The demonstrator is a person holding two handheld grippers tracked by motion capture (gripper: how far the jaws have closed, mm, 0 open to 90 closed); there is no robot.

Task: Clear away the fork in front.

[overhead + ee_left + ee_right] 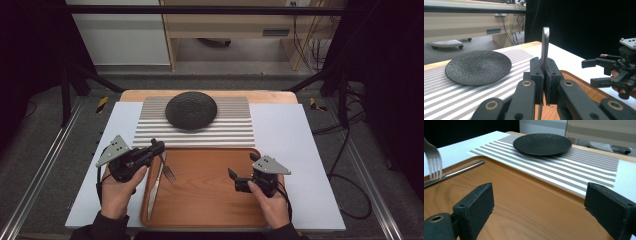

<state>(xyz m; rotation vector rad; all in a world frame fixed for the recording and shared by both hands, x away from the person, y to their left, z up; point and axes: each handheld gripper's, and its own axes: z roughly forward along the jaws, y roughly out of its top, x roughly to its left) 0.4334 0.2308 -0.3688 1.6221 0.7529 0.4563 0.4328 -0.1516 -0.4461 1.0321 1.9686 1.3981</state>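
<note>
While the person's forearms reach in from the near edge of the table, the left gripper (156,148) is clamped tight on the handle of a fork (166,169), seen in the left gripper view as a flat steel shaft pinched between the pads. The fork is lifted, its tines hanging down toward the near side over the left part of the wooden tray (210,200). Just below it, a table knife (154,192) lies along the tray's left rim, its long axis running near to far. Beyond the tray, on the far side, a striped placemat (230,131) carries a dark round plate (191,110) at its centre. So the plate lies ahead and slightly right of the held fork, and the left hand (118,192) is the nearer one to the bare mat left of the plate. Over the right part of the tray, the right gripper (235,181) hovers with its jaws spread wide and holding nothing, pointing left toward the cutlery; the right hand (270,200) grasps it from behind.
</note>
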